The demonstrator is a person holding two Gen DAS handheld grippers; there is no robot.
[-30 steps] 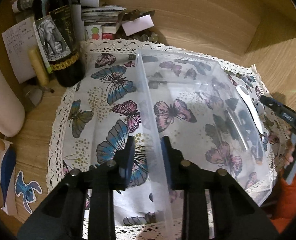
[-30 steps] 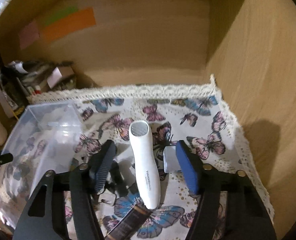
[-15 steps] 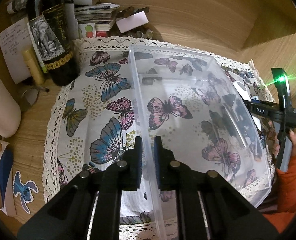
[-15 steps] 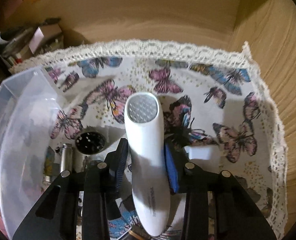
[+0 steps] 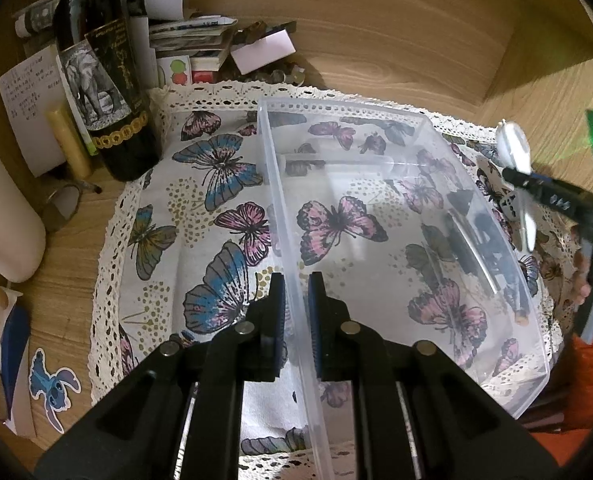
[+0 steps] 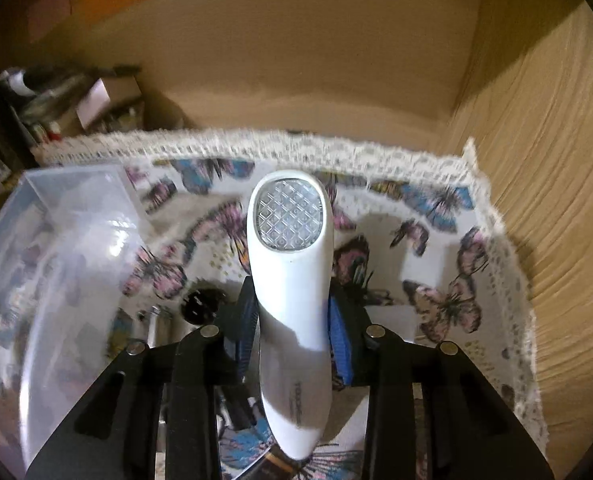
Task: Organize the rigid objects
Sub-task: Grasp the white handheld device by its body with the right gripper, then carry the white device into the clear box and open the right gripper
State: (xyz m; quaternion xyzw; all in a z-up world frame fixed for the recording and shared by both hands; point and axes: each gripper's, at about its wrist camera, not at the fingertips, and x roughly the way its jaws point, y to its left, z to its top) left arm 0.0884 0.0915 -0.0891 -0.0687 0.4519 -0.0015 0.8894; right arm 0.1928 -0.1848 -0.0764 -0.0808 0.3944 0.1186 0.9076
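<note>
My left gripper (image 5: 296, 304) is shut on the near left wall of a clear plastic box (image 5: 280, 184), which rests on a butterfly-print cloth (image 5: 216, 168). The box holds nothing that I can make out. In the right wrist view the box (image 6: 76, 216) lies to the left. My right gripper (image 6: 292, 320) has a white handheld device (image 6: 292, 264) with a faceted lens head between its pads; the jaws are still closing on it. The device hangs above the cloth. From the left wrist view, the right gripper (image 5: 536, 188) and the device (image 5: 514, 140) show beyond the box's right wall.
A dark wine bottle (image 5: 104, 76), stacked papers (image 5: 184, 32) and a cream cylinder (image 5: 4, 216) crowd the left. A black round part (image 6: 200, 304), a metal cylinder (image 6: 154, 324) and a white block (image 6: 424, 264) lie on the cloth by the box. Wooden walls (image 6: 536, 160) close the back and right.
The left jaws closed onto the box wall. The right jaws came in around the white device, gripped it and raised it off the cloth.
</note>
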